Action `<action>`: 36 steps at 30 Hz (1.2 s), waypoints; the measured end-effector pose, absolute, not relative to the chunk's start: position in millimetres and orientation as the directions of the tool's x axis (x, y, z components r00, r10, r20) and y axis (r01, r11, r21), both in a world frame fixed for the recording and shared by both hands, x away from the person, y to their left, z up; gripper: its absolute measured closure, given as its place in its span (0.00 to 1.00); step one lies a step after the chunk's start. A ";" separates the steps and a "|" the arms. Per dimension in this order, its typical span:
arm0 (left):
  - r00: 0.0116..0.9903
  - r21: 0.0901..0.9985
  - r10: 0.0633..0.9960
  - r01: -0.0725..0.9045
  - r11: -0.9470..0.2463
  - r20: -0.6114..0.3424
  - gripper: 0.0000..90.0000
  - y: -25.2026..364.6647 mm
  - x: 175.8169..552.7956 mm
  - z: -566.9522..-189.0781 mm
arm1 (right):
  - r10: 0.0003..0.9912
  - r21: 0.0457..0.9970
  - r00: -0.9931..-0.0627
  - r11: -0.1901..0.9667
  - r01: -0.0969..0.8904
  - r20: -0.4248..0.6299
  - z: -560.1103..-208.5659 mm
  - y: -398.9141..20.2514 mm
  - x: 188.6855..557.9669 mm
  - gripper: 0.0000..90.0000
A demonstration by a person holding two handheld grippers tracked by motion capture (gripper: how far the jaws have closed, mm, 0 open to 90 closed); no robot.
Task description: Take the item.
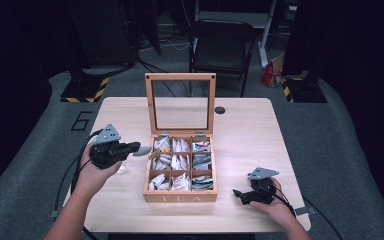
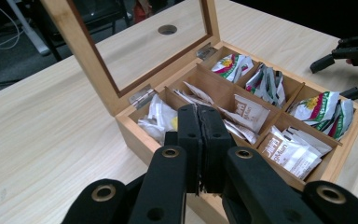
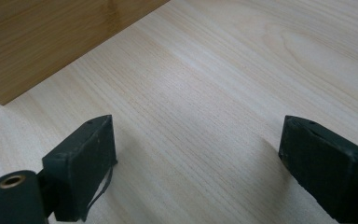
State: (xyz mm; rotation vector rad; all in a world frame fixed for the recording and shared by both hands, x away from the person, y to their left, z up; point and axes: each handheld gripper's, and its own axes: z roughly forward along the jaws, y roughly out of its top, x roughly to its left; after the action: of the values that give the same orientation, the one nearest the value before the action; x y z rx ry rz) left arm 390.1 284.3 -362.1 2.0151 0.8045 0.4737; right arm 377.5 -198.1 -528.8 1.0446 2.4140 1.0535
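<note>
High view, left to right: left tool with jaws pressed together, possibly pinching a pale sachet beside the open nine-compartment wooden tea box mid-worktop, though hard to confirm; right tool gaping wide, empty, low over the pale wooden worktop. Risk of a slipped sachet or a knock to the upright glass-paned lid. Sachet print too small to read.

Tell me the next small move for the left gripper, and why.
Probably open the left gripper before easing it into the tea box. Its jaws are pressed together with nothing visible between them, just short of the box's near wall, and the lid already stands open over compartments full of tea bags.
</note>
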 end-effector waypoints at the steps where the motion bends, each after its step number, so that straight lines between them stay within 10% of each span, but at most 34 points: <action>1: 0.714 0.847 0.699 0.358 -0.394 0.024 0.98 286.3 389.6 -361.6 | 0.726 0.730 -0.687 0.465 0.501 0.009 -528.8 -198.1 377.5 0.11; 36: 0.625 0.863 0.780 0.381 -0.332 0.024 0.98 343.7 381.4 -350.0 | 0.726 0.730 -0.688 0.466 0.500 0.007 -528.7 -198.1 377.4 0.11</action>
State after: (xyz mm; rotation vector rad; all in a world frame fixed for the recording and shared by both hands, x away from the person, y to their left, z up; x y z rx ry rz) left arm 381.4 343.7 -350.0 1.9455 0.9174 0.5566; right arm 377.4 -198.1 -528.7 1.0429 2.4143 1.0511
